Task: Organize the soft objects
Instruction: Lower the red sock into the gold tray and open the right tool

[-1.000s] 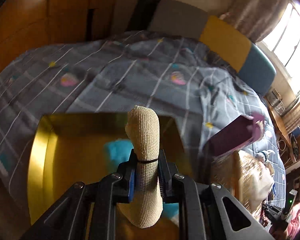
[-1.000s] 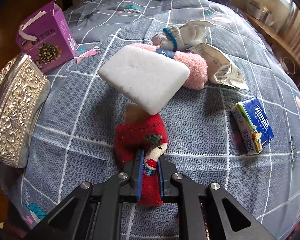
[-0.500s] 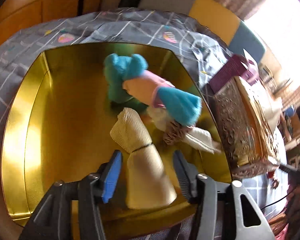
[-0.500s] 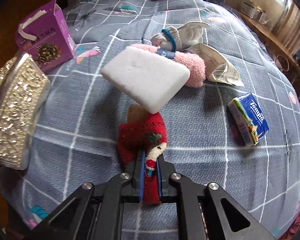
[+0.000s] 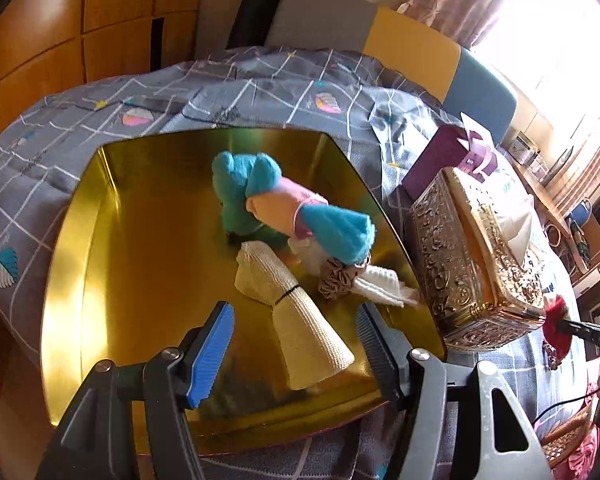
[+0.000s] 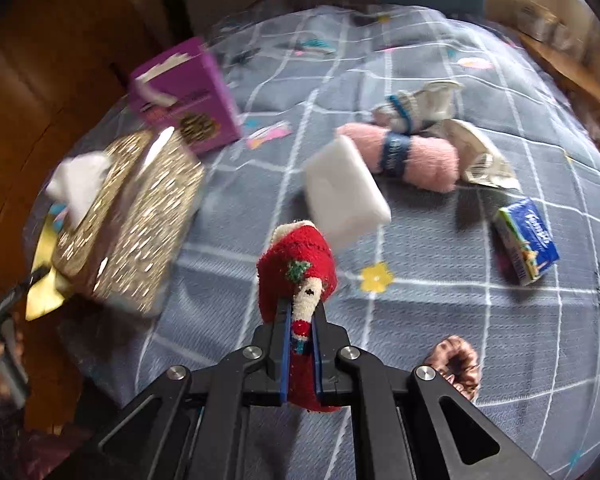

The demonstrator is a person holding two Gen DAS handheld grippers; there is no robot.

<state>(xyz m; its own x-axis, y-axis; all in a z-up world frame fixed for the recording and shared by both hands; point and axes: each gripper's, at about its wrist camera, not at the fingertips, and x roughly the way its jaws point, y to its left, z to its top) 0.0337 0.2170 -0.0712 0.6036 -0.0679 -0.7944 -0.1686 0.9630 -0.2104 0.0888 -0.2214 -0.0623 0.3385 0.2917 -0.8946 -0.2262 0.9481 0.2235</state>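
My left gripper (image 5: 296, 332) is open above the gold tray (image 5: 72, 272). A cream sock roll (image 5: 296, 320) lies in the tray between its spread jaws, apart from both. A blue, pink and peach sock bundle (image 5: 284, 208), a brown scrunchie (image 5: 336, 280) and a white cloth (image 5: 380, 282) lie in the tray too. My right gripper (image 6: 300, 320) is shut on a red Christmas sock (image 6: 296, 264), held above the bed. A pink sock roll (image 6: 416, 156), a grey-white sock bundle (image 6: 416, 108) and a white sponge (image 6: 344, 192) lie on the bed beyond.
An ornate gold tissue box (image 5: 476, 256) stands right of the tray, also in the right wrist view (image 6: 136, 212). A purple carton (image 6: 188, 96) stands behind it. A tissue pack (image 6: 528, 240), a crumpled wrapper (image 6: 480, 152) and a brown scrunchie (image 6: 458, 364) lie on the grey bedspread (image 6: 420, 288).
My left gripper opened and let the cream sock roll down into the tray, then drew back. My right gripper lifted the red sock off the bed and swung left.
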